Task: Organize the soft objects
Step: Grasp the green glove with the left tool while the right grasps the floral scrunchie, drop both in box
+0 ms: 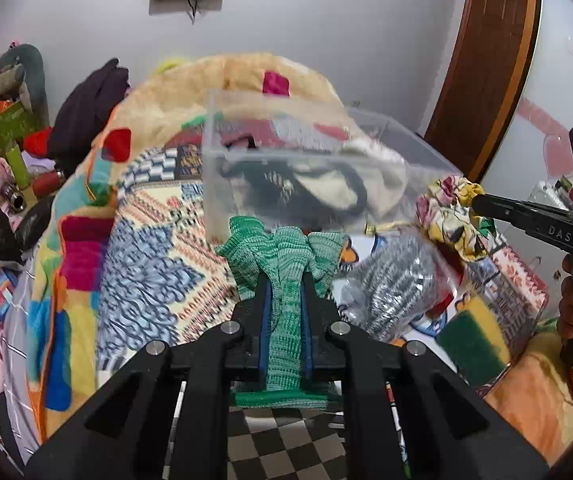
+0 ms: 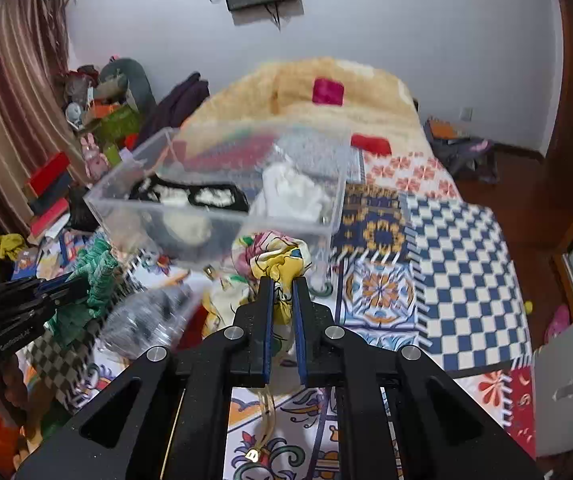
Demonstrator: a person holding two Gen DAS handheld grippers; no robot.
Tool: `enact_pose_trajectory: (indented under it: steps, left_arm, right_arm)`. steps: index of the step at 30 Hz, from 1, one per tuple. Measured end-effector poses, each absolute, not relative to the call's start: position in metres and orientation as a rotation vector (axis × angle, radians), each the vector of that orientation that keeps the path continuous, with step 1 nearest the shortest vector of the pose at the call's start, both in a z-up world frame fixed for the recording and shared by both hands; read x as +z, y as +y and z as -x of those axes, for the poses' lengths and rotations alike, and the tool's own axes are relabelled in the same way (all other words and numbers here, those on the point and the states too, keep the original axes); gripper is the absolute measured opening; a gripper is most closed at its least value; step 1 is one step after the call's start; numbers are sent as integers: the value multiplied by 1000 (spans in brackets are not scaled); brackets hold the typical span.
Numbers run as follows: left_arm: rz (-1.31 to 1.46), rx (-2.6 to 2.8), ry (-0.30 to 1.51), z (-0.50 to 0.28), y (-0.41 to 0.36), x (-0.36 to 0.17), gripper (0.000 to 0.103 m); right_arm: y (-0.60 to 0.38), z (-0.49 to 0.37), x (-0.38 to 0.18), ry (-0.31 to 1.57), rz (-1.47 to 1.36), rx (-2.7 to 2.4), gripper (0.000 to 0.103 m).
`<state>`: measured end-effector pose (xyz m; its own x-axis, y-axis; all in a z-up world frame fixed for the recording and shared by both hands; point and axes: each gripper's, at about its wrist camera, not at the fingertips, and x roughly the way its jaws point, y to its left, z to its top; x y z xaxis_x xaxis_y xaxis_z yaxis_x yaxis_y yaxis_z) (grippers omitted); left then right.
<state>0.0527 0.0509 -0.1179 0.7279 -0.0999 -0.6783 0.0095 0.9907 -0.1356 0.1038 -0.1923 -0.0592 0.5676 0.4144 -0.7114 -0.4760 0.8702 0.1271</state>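
My left gripper (image 1: 285, 280) is shut on a green knitted cloth (image 1: 286, 256), held above the bed in front of a clear plastic bin (image 1: 222, 200). The bin holds black, white and cream soft items. My right gripper (image 2: 282, 284) is shut on a floral yellow and pink fabric pouch (image 2: 274, 256) with a gold cord hanging below, just before the bin's (image 2: 126, 200) near wall. The right gripper also shows in the left wrist view (image 1: 476, 200), gripping the pouch (image 1: 446, 208). The left gripper (image 2: 82, 286) with the green cloth (image 2: 94, 276) shows at the left of the right wrist view.
A clear bag of grey striped fabric (image 1: 398, 284) and a green and yellow sponge (image 1: 474, 340) lie on the patterned bedspread (image 2: 446, 240). A fluffy tan blanket (image 1: 246, 80) lies behind the bin. Clutter (image 1: 6, 140) fills the left side. A wooden door (image 1: 486, 60) stands at right.
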Motion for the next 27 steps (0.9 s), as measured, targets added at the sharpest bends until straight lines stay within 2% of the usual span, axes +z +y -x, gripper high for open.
enact_pose_trajectory:
  steps: [15,27]
  left_arm:
    - [117,-56,558,-65,58,-41,12]
    - [94,-65,527,-126,57,-23,12]
  right_arm:
    - [-187,-104,4,625,70,534,8]
    - [-161,-135,18,562,92,538,8]
